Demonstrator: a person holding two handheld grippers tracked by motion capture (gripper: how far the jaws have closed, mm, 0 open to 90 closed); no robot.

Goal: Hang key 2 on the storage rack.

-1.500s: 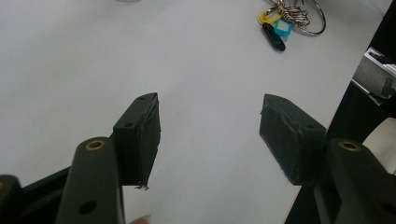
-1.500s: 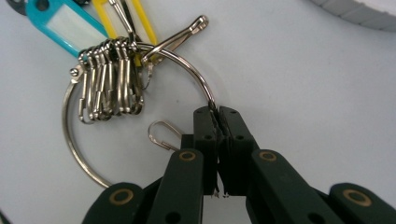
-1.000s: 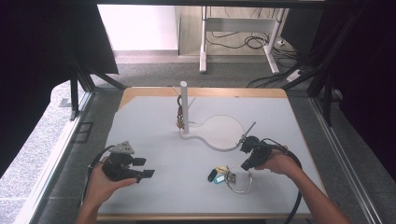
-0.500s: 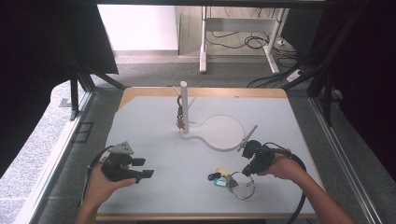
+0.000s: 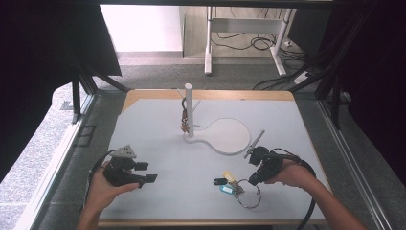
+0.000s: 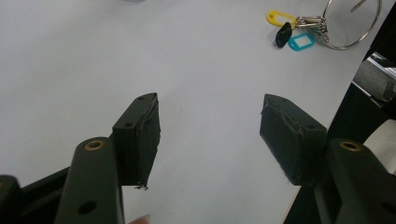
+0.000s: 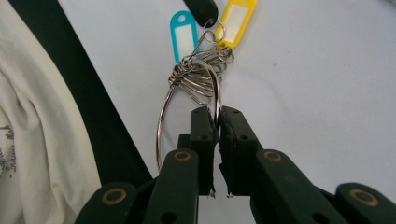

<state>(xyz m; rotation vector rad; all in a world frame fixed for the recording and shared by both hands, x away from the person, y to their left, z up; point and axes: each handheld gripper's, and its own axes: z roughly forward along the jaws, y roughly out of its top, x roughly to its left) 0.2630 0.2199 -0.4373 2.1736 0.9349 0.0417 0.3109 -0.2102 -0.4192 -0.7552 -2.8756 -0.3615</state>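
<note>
My black right gripper (image 7: 216, 122) pinches a silvery key ring (image 7: 164, 116); off it hang a turquoise tag (image 7: 184, 29), a yellow tag (image 7: 237, 18) and a black fob (image 7: 202, 9). Pale grey-white table (image 5: 167, 143), tan-edged, white stand (image 5: 218, 129). My left gripper (image 6: 210, 135): black too.

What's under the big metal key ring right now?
Bare white table surface shows through the large metal key ring, with nothing inside the loop. The right tool is shut on the wire, hiding that stretch. The small rings and the blue and yellow tags hang at its far end.

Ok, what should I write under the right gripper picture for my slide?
Right gripper shut on the big key ring, with blue and yellow tags.
</note>
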